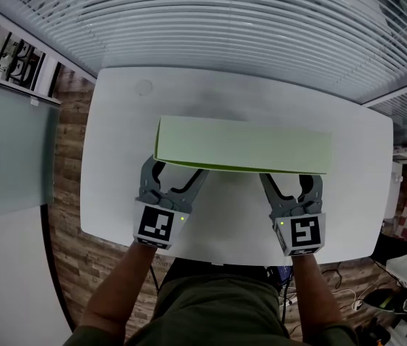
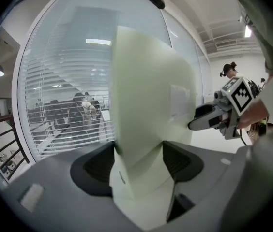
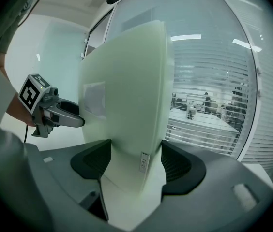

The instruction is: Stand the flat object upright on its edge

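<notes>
Pale green and thin, the flat object (image 1: 243,148) hung crosswise over the middle of the white table (image 1: 225,222), its long side running left to right. Its near long edge was turned toward the person, and one broad face showed from above as a narrow band, so it looked tilted rather than lying flat. A soft shadow sat on the tabletop under the near edge. Whether the far edge touched the table, I could not tell.

Both claws had that near edge. The left gripper (image 1: 174,173) was clamped near the object's left end and the right gripper (image 1: 290,180) near its right end, well apart from each other.

In the left gripper view the green slab (image 2: 146,110) rose straight up the middle of the frame. The left gripper (image 2: 137,164) had closed on it — one dark ribbed pad against each broad face. The right gripper's tip (image 2: 197,123) bit the same edge farther along.

The right gripper view mirrored this: the object (image 3: 127,100) stood between the pads of the right gripper (image 3: 135,166), squeezed from both sides, with a small label on its thin edge. The left gripper (image 3: 76,121) held on at the far side.

Beyond the table ran white slatted blinds (image 1: 225,20), and a strip of wood-patterned floor (image 1: 63,193) showed at the left. The person's bare forearms reached in from below.
</notes>
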`<state>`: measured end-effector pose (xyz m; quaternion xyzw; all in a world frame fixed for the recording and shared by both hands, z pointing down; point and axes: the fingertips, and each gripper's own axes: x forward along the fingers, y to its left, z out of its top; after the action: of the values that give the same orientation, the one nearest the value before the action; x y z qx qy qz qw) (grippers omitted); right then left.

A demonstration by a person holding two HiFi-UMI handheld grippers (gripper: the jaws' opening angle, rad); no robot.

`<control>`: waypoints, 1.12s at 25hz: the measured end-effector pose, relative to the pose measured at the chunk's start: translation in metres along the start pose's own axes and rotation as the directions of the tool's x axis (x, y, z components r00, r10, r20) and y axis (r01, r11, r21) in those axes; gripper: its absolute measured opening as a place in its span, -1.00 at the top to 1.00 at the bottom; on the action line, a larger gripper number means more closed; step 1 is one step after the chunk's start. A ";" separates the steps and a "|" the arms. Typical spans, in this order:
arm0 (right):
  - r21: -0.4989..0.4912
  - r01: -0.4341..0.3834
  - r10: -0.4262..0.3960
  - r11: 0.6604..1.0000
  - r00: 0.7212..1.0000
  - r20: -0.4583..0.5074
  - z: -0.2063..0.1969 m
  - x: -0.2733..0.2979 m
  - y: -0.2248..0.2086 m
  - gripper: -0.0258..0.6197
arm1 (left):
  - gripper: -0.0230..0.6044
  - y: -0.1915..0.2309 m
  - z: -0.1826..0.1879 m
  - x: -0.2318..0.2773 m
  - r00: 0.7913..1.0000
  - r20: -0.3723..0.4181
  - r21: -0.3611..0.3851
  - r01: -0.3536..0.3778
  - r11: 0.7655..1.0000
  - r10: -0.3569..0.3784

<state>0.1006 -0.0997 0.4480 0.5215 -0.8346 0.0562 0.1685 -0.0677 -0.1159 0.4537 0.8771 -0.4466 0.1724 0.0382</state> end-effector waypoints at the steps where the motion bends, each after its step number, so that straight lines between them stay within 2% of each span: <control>1: 0.001 -0.001 0.001 1.000 1.000 0.002 0.000 0.000 0.000 -0.11 | -0.05 0.000 0.000 0.000 1.000 -0.001 0.003 0.002 1.000 -0.002; 6: 0.005 -0.007 0.007 1.000 1.000 -0.002 -0.002 -0.001 -0.001 -0.11 | -0.05 -0.005 0.000 0.000 0.999 0.009 0.004 0.033 0.999 -0.033; 15: 0.020 -0.027 0.027 0.999 1.000 -0.015 -0.006 -0.001 0.000 -0.11 | -0.05 -0.005 -0.002 -0.004 0.999 -0.006 0.003 0.047 0.999 -0.047; 28: 0.036 -0.020 0.020 0.999 1.000 -0.012 -0.008 -0.007 -0.002 -0.11 | -0.05 -0.005 -0.002 -0.010 0.999 -0.001 -0.016 0.034 0.999 -0.034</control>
<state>0.1067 -0.0927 0.4531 0.5157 -0.8376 0.0760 0.1635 -0.0702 -0.1047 0.4527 0.8841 -0.4332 0.1685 0.0483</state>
